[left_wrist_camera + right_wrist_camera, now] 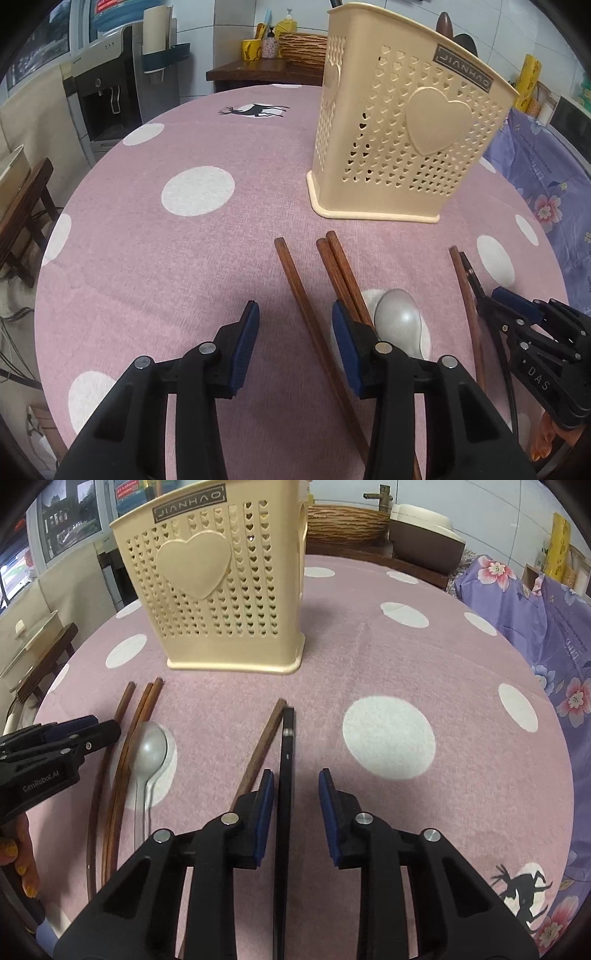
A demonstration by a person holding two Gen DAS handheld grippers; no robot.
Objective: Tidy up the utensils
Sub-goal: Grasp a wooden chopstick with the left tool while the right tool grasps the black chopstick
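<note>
A cream perforated utensil holder stands on the pink dotted tablecloth; it also shows in the right wrist view. Brown wooden chopsticks lie in front of it: a single one, a pair and one further right. A metal spoon lies beside the pair. My left gripper is open, its jaws either side of the single chopstick. My right gripper is open around a black chopstick, with a brown one just left. The spoon lies further left.
A wooden side table with yellow cups and a basket stands behind the round table. A water dispenser is at the far left. Purple floral fabric lies along the table's right side.
</note>
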